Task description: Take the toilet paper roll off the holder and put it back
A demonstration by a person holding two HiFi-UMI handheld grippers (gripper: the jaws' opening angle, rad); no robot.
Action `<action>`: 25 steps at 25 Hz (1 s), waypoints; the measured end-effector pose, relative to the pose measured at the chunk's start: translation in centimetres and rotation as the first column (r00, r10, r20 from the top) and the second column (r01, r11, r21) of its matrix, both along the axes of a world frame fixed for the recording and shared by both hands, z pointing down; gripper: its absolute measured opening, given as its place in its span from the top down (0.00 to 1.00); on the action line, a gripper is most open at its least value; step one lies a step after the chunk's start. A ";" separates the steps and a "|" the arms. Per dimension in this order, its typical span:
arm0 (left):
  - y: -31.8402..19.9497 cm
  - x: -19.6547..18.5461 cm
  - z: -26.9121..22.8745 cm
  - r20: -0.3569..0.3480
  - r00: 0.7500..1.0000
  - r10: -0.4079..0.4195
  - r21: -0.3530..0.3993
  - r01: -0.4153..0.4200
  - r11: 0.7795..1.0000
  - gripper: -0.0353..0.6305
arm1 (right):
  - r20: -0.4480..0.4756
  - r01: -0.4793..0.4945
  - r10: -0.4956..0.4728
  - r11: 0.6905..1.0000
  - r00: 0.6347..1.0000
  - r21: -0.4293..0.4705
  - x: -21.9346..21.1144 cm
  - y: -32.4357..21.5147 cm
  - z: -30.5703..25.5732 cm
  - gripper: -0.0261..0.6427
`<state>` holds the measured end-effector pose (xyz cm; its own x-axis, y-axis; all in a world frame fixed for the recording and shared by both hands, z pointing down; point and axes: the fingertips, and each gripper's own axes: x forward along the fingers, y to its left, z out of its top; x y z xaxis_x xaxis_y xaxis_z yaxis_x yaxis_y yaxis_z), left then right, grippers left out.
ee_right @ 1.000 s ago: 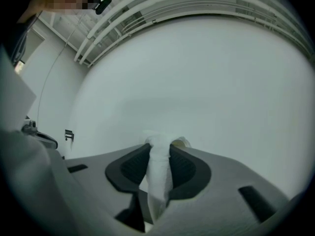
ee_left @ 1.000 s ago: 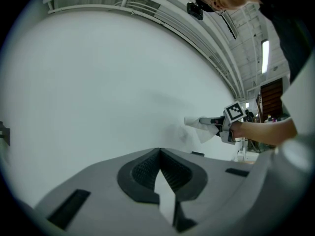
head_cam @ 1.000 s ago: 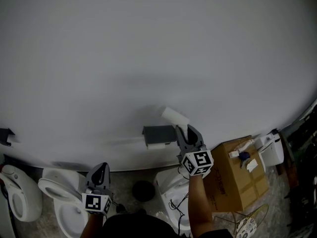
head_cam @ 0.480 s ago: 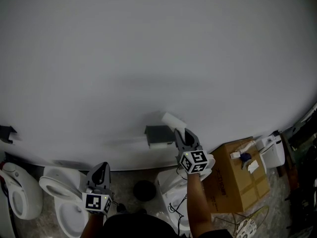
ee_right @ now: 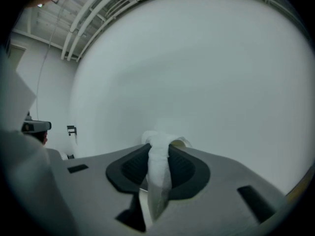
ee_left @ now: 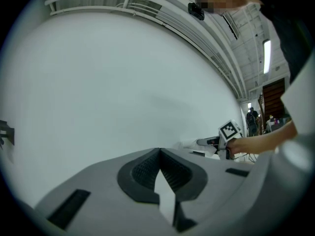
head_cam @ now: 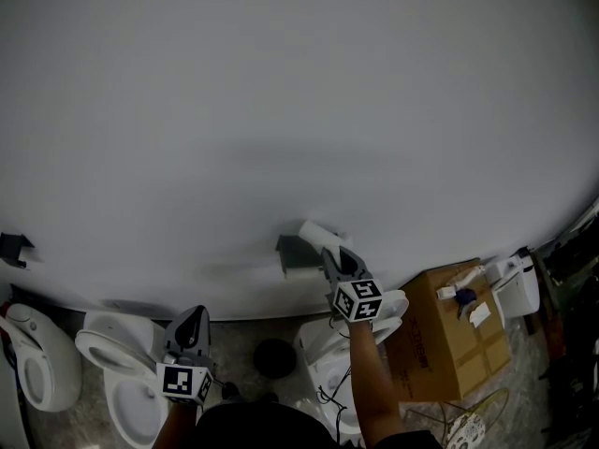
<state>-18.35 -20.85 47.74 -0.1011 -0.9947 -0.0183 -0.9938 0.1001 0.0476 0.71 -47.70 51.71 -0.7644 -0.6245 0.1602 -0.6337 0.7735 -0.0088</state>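
Reads as a warehouse or workshop with a bathroom mock-up, not a home bathroom. A bare white wall (head_cam: 299,110) fills most of my head view, with a lone grey holder (head_cam: 295,249) at lower centre. Toilets (head_cam: 112,363) stand side by side at bottom left on a rough floor (head_cam: 239,344). There's a cardboard box (head_cam: 454,330) at lower right. My left gripper view shows exposed ceiling beams (ee_left: 147,6) along the top and a strip light (ee_left: 266,55) at upper right.

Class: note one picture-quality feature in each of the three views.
Head view: wide-angle bending bows the foot of the white wall; the lower edge is dim. Left gripper view: round fisheye frame, black corners. Right gripper view: same black surround; the white toilet paper roll in the right gripper looks soft.
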 end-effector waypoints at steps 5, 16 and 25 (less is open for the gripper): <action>0.3 0.1 0.1 -0.002 1.000 -0.001 -0.007 0.001 1.000 0.94 | -0.084 -0.002 -0.001 1.000 0.996 -0.028 -0.7 -0.1 2.5 0.82; 0.3 0.3 0.2 -0.016 1.000 0.001 -0.011 -0.001 1.000 0.94 | -0.132 -0.016 0.005 0.997 0.991 -0.079 -0.5 -0.4 4.3 0.81; 0.3 0.2 0.4 -0.020 1.000 0.002 -0.009 -0.003 1.000 0.94 | -0.209 -0.047 0.035 0.997 0.977 -0.055 0.2 -0.4 4.1 0.65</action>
<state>-18.14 -20.57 48.18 -0.0988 -0.9951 -0.0069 -0.9930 0.0981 0.0660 0.89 -48.08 55.78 -0.6844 -0.6394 0.3504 -0.6578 0.7487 0.0816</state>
